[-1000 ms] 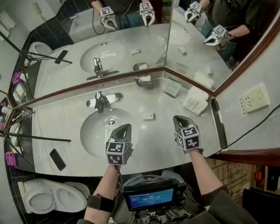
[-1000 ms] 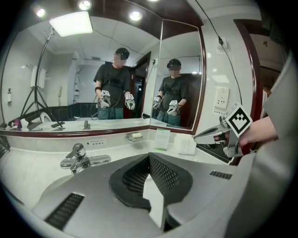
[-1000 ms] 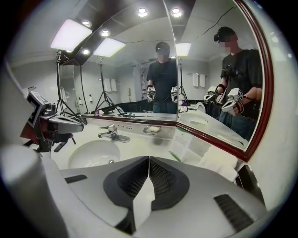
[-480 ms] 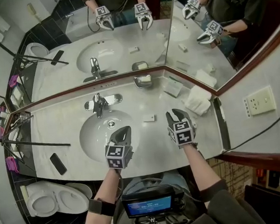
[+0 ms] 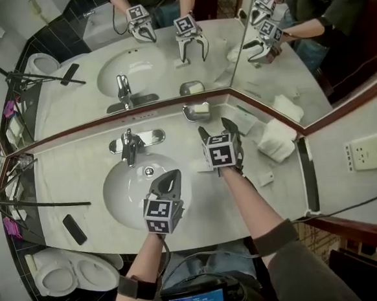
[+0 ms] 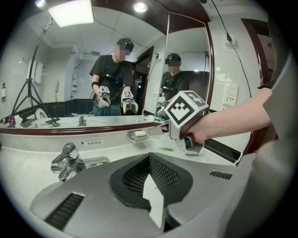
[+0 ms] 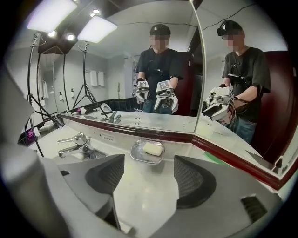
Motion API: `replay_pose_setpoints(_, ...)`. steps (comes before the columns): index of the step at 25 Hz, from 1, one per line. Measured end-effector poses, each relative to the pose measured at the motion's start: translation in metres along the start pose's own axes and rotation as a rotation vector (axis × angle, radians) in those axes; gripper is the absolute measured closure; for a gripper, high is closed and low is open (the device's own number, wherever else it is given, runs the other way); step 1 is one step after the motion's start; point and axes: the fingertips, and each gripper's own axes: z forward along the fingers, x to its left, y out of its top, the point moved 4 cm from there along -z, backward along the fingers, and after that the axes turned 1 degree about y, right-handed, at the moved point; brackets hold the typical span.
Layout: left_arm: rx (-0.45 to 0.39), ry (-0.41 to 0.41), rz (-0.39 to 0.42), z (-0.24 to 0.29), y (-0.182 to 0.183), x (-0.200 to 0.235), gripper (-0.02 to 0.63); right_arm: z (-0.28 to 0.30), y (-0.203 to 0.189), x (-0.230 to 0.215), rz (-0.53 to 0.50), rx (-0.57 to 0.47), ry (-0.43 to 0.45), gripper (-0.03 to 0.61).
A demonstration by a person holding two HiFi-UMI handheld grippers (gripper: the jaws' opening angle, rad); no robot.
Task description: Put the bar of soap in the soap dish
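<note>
A pale bar of soap (image 7: pixel 152 148) lies in the shiny metal soap dish (image 7: pixel 138 158) on the counter against the mirror's foot. In the head view the soap dish (image 5: pixel 189 114) sits just beyond my right gripper (image 5: pixel 216 127). This gripper's jaws have just been opening and now stand wide apart with nothing between them. My right gripper (image 7: pixel 149 180) points at the dish from a short way off. My left gripper (image 5: pixel 169 178) hangs over the basin's right rim, shut and empty. The left gripper view shows the left gripper (image 6: pixel 152 182), the dish (image 6: pixel 138 135) and the right gripper's marker cube.
The faucet (image 5: pixel 131 144) and basin (image 5: pixel 129 187) lie left of the dish. Folded white towels (image 5: pixel 275 140) sit at the counter's right, and a small white packet (image 5: pixel 267 178) is nearer. A dark phone (image 5: pixel 73 229) lies at the front left. Mirrors line the back and right walls.
My right gripper has travelled from the counter's front right up and left to just short of the soap dish, and its jaws have opened. The left gripper has shifted only slightly.
</note>
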Motion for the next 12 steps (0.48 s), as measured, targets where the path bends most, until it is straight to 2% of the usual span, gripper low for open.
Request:
replay_pose_setpoints(4, 0.011, -0.013, 0.006, 0.013, -0.004, 0.006, 0.612, 0.041, 0.008, -0.001, 0.007, 0.024, -0.042, 0.186)
replay_pose_setpoints(12, 0.045, -0.006, -0.008, 0.03, -0.022, 0.021, 0.612, 0.093, 0.004, -0.005, 0.035, 0.061, -0.05, 0.184)
